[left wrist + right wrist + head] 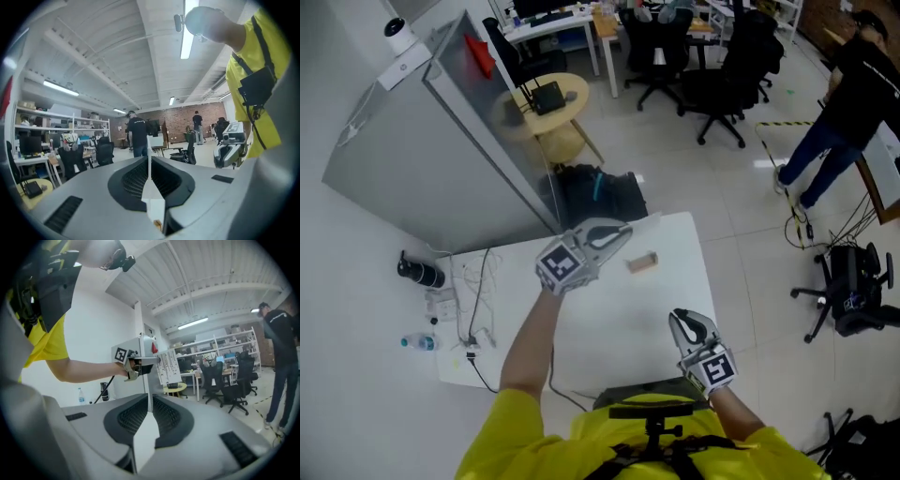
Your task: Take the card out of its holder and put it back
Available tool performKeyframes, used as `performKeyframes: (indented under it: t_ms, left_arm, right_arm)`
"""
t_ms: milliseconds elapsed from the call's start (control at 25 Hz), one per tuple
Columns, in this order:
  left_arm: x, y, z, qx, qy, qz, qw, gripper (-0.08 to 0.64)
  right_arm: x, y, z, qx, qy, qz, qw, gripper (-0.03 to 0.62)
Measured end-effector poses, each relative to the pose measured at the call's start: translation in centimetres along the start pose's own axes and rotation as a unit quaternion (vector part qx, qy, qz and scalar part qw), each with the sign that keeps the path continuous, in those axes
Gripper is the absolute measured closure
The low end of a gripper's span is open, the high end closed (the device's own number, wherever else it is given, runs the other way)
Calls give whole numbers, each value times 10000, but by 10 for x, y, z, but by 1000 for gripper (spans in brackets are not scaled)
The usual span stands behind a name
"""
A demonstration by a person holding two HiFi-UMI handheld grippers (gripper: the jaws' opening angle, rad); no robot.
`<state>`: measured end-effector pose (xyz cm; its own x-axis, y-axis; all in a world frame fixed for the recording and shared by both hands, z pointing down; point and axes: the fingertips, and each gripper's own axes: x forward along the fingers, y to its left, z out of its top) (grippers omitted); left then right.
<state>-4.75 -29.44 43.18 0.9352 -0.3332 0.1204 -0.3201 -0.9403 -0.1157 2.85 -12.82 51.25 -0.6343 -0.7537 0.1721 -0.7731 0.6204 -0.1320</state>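
Jaws of the left gripper (617, 234) are pressed together with nothing seen between them; the right gripper (686, 323) is squeezed closed too, and bare; both hang above the white table (609, 328); the small tan holder (642, 264) lies there, just right of the left gripper; the card is too small to pick out; best to come down slowly, pin the holder, then pull the card straight.

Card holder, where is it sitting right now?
In the head view the small wooden holder sits on the white table, just right of the left gripper, which holds the card, and up-left of the right gripper.
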Motion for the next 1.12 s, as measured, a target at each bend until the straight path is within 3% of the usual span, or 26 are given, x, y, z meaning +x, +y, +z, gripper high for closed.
performKeyframes:
  t_ms: [160, 320, 680, 1120]
  left_arm:
    - [-21, -21, 70, 374, -220, 196, 9989, 540]
    - [-37, -38, 97, 577, -410, 390, 9967, 540]
    - [-53, -59, 110, 819, -376, 558, 9944, 540]
    - [-55, -56, 99, 680, -391, 672, 9946, 540]
  right_arm:
    - [-13, 1, 26, -218, -355, -161, 9990, 584]
    - [-17, 6, 39, -322, -607, -206, 9974, 584]
    - [-21, 25, 43, -298, -703, -71, 9971, 584]
    - [-15, 30, 41, -281, -628, 52, 9976, 585]
